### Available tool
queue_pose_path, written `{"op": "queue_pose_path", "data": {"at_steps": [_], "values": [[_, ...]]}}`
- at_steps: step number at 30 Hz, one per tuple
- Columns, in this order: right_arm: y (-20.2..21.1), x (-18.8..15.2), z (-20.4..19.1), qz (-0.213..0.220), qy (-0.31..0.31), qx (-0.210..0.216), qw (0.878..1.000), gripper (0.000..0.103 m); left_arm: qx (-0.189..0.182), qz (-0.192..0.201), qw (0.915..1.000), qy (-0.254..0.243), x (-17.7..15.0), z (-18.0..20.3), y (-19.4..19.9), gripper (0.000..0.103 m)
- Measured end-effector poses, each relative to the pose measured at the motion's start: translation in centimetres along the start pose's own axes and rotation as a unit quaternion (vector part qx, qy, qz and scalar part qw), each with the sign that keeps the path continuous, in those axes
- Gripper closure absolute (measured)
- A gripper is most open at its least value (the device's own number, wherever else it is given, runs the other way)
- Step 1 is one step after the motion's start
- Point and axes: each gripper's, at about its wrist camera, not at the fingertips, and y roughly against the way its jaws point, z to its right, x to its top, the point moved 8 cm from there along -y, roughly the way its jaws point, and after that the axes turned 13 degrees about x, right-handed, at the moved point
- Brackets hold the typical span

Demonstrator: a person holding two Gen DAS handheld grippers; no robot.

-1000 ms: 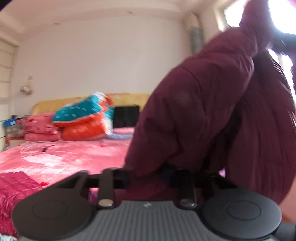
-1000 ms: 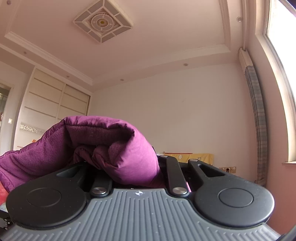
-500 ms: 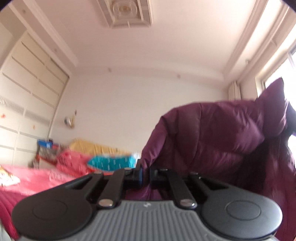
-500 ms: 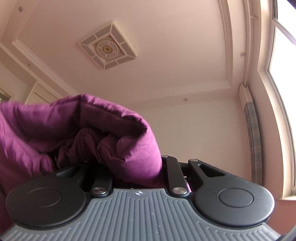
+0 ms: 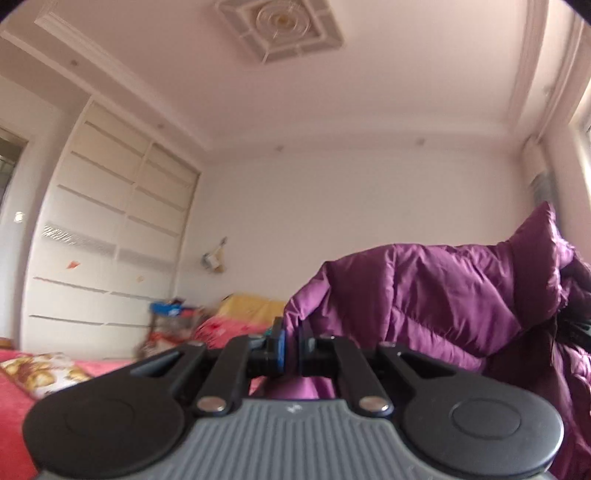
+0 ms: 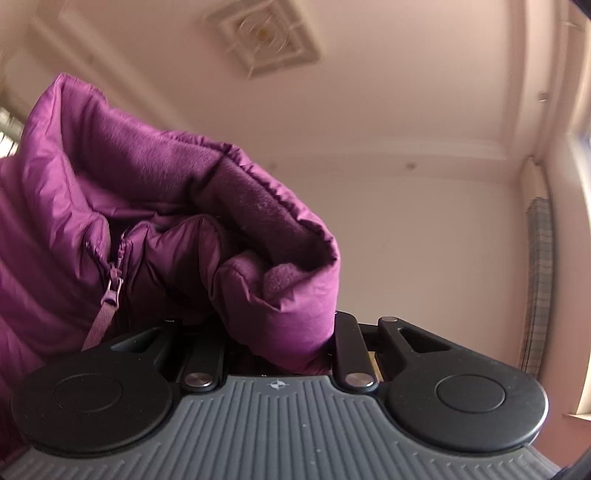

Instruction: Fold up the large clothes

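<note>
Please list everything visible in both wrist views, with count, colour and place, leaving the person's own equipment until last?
padded jacket: one, purple, held up in the air between both grippers; zip and fleece-lined collar show in the right view.
bed: one, pink-red cover, lower left of the left view.
pillow: one, white with a yellow pattern, on the bed's near edge.
headboard: one, yellow, at the far wall.
wardrobe: one, white panelled, left wall.
ceiling light: one, square white surround, overhead.
window: one, bright, right edge.
left hand-held gripper: black, shut on a jacket edge.
right hand-held gripper: black, jaws opening slightly, jacket bunched between them.
</note>
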Motion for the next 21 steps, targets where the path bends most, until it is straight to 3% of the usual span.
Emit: {"op": "queue_pose_path", "data": {"at_steps": [5,10,21], "values": [[-7.6,-8.2,-0.8,-0.04,-0.044,0.006,0.998,0.08,0.033,-0.049,0.9982,-0.015,-4.1,-0.4,-6.8,0.1],[-15.0,-17.1,-2.5,-0.094,-0.035,0.004,0.995,0.08,0.053,-0.104,0.9927,-0.03,-9.8,-0.8,-12.4,0.1],[-25.3,-37.7,-5.7,-0.204,-0.042,-0.005,0.978,0.073,0.072,-0.179,0.9786,-0.072,-22.0,-0.6,-15.9,0.1]]}}
